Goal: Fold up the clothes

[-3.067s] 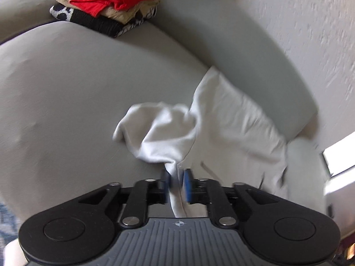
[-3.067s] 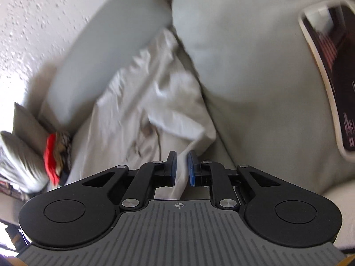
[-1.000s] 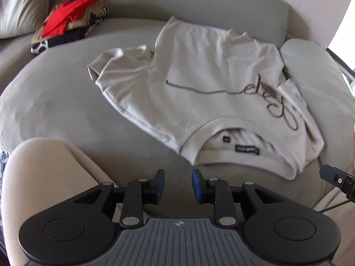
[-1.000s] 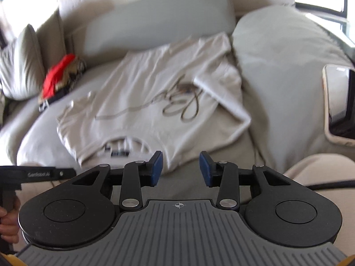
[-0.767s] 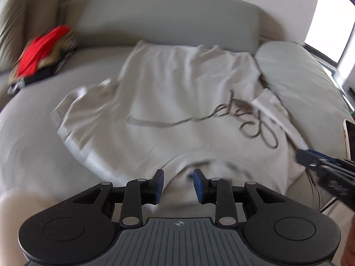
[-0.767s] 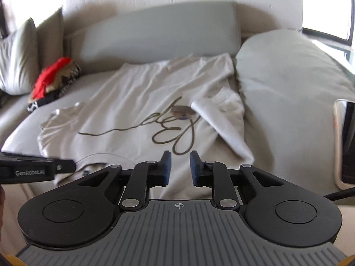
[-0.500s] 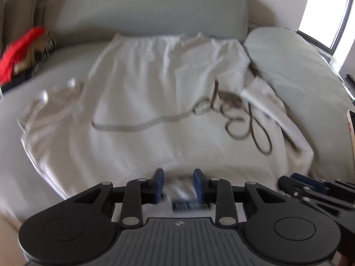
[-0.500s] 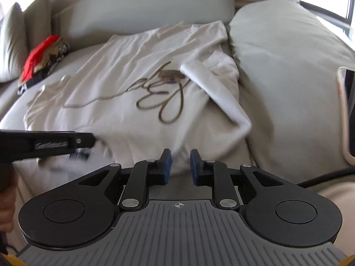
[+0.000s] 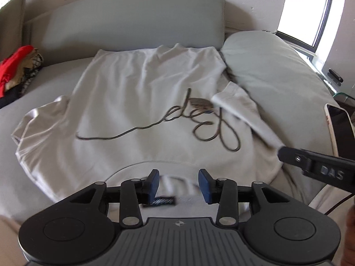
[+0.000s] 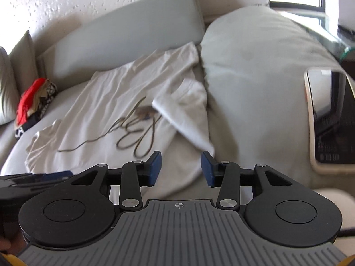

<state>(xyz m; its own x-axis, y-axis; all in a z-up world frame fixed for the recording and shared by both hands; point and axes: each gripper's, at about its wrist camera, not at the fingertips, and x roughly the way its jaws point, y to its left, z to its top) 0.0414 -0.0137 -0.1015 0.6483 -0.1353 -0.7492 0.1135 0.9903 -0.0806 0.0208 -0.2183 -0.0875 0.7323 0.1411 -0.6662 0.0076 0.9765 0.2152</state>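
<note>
**Shirt spread flat, both grippers freed for the first fold**

The left gripper (image 9: 178, 182) sits low in the centre of its frame with its jaws apart and nothing between them; they have just been opening. It hangs right over the collar (image 9: 155, 165) of the t-shirt (image 9: 137, 93). The right gripper (image 10: 180, 168) has likewise just been opening; its jaws stand apart above the shirt's near right shoulder, clamped on nothing.

The pale shirt lies face up across the middle of the grey sofa (image 9: 133, 22), collar nearest the cameras and hem against the backrest. Its right sleeve (image 10: 186, 108) is flopped inward over the printed script, beside the big cushion (image 10: 255, 77). A phone (image 10: 328, 119) rests on that cushion at the right edge, and a pile of clothes (image 9: 15, 66) sits at upper left.

The spreading step looks finished. Next, I judge, each gripper must pinch a shoulder or sleeve edge and carry it across the body.
</note>
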